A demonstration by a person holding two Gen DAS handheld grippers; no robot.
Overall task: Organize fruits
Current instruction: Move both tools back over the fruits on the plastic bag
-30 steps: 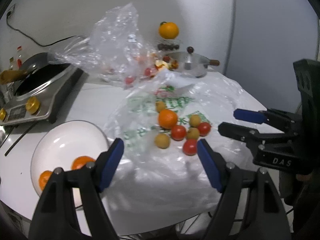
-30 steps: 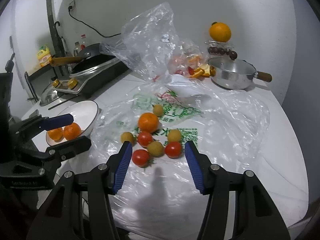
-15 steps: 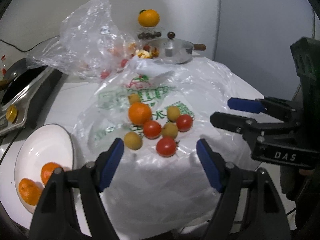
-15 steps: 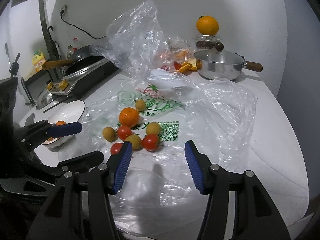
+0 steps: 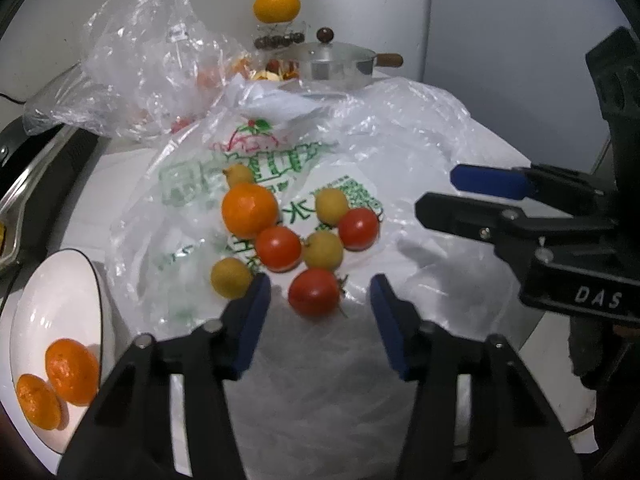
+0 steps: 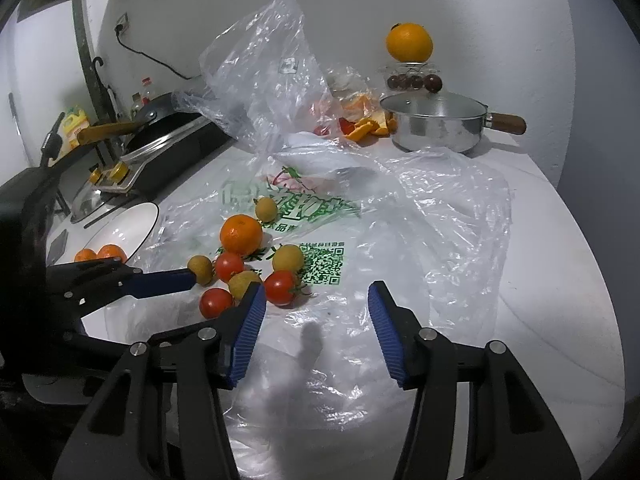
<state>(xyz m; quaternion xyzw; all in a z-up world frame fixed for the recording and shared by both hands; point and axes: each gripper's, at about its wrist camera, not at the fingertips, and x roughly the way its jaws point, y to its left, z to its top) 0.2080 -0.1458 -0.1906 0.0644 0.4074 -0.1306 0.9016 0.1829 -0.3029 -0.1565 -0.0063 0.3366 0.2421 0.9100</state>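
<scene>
White worktop [image 6: 560, 264] against a white wall carries a printed plastic bag [image 5: 360, 128] spread flat, with loose fruit on it: one orange [image 5: 249, 210], three red tomatoes and several small yellow-brown fruits bunched close together. The left tool [image 5: 320, 300] hovers low over the nearest tomato [image 5: 314, 291]; its jaws have just been closing, with that tomato between the blue pads, not yet pressed. The right tool [image 6: 316, 308] is released, nothing between its pads, just right of the fruit cluster. A white bowl [image 5: 36, 300] at the left holds two oranges. Behind stand a steel pot [image 6: 436, 128], a crumpled clear bag [image 6: 264, 80] and a stove [image 6: 160, 156].
</scene>
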